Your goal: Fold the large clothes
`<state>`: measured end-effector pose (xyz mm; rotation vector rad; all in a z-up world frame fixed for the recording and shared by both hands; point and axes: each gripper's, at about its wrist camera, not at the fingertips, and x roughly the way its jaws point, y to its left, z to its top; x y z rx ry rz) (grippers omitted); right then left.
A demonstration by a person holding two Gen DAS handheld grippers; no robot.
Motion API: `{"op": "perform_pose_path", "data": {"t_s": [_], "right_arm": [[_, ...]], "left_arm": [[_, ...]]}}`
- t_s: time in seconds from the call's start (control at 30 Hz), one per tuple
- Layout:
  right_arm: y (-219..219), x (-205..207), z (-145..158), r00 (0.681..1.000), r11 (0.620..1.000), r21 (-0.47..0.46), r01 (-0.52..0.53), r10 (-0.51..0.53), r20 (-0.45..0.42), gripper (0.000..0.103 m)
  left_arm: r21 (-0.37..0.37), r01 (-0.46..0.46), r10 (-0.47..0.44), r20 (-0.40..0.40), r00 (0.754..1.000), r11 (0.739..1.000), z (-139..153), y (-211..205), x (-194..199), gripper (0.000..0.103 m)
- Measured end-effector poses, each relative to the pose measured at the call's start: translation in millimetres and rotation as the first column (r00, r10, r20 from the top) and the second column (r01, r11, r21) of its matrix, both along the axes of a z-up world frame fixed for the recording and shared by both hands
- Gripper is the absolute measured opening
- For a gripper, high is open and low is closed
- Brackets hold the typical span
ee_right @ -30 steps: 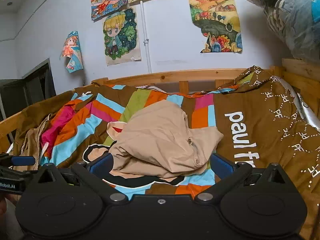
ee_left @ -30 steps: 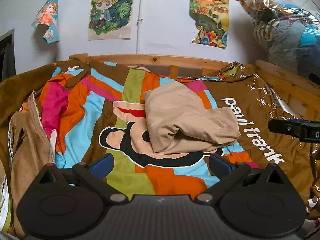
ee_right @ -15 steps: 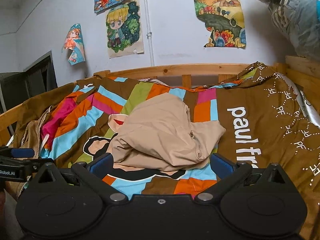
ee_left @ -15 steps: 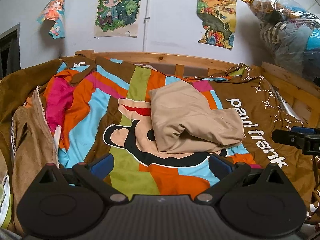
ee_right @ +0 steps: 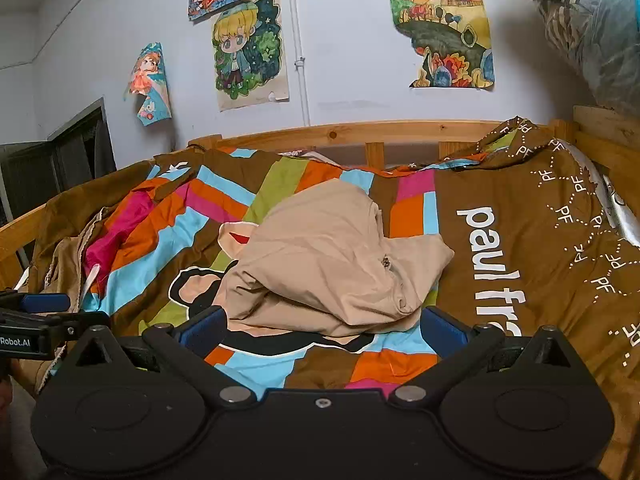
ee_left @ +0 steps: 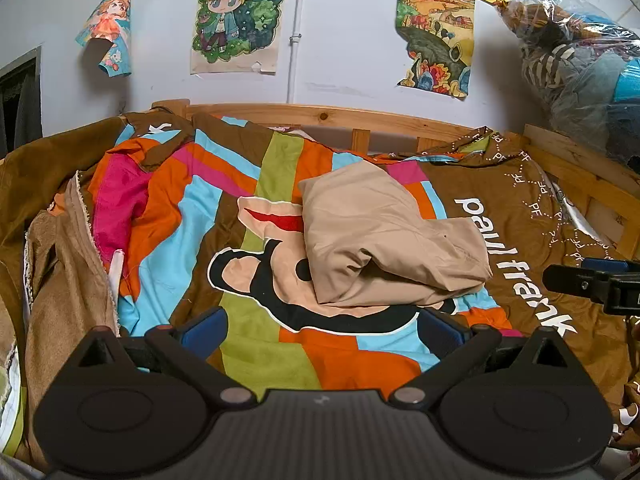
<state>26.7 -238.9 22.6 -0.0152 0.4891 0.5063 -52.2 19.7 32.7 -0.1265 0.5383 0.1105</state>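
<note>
1. A tan cloth lies in a folded heap on the bed, in the middle of the bright cover.
2. The cloth sits partly on the cartoon face printed on the cover. It lies just left of the white words "paul frank".
3. The left gripper hangs over the near part of the bed. Its jaws are wide apart and hold nothing.
4. The blue fingers of the left gripper are near the cloth but do not touch it.
5. The right gripper is close to the near edge of the cloth. Its jaws are wide apart too, with nothing in them.
6. In the right view the cloth fills the space between the two blue fingers. I cannot tell if they touch it.
7. Each gripper shows at the side of the other one's view: the right one at the right edge of the left view, the left one at the left edge of the right view.
8. A brown blanket is bunched up on the left side of the bed.
9. A wood rail runs along the far side of the bed.
10. Cartoon posters hang on the white wall behind the bed.
11. A clear bag full of stuff sits up high at the right.
</note>
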Motion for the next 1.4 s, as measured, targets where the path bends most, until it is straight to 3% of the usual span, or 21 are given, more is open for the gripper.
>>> {"op": "perform_pose_path", "data": {"t_s": [1.4], "right_arm": [[1.5,-3.9,2.2,1.000,1.000,0.004,0.002,-0.002,0.002,0.102]], "left_arm": [[-0.007,-0.016,0.016,0.000,1.000,1.000,-1.0,-2.7,-2.0,0.102]]}}
